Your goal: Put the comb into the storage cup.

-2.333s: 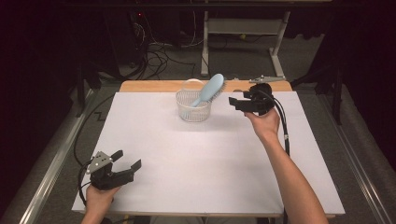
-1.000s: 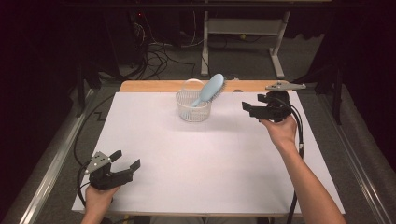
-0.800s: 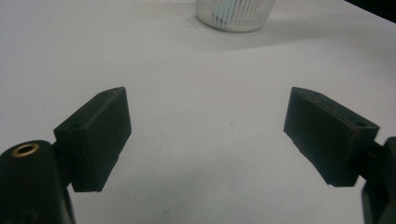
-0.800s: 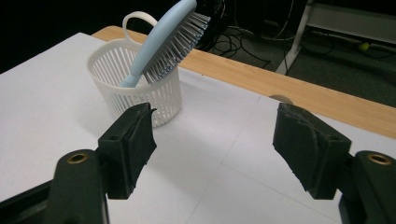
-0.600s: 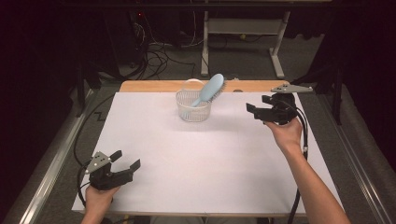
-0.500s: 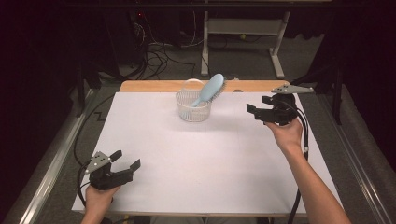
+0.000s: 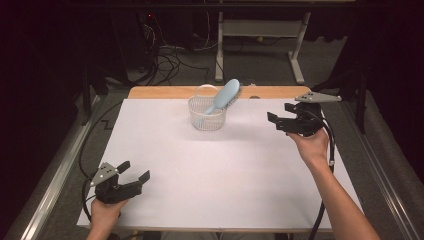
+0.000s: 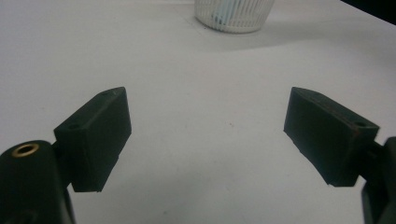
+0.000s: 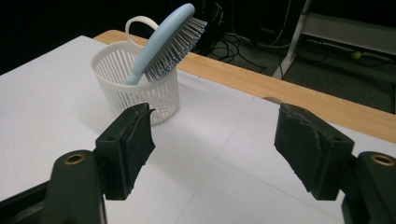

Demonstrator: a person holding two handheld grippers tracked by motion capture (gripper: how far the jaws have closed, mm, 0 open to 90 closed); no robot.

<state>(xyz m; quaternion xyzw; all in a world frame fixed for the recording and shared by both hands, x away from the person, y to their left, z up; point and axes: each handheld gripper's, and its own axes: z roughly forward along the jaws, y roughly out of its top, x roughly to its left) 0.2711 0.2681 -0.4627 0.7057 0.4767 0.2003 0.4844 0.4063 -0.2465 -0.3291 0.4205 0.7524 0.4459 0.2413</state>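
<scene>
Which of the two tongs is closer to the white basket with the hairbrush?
The right tongs, level with the basket at the far end; the left tongs sit at the near edge.

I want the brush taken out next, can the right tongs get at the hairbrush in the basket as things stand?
Probably yes: the right tongs stand open, the hairbrush juts above the basket rim, and only bare table lies between.

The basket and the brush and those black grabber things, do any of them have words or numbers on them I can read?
No words or numbers: none can be read anywhere.
White slotted plastic basket: plain, no label.
Light blue plastic hairbrush: plain, no brand visible.
Left gripper and right gripper, black jaws: bare, just small screw holes.
White table sheet: blank.
</scene>
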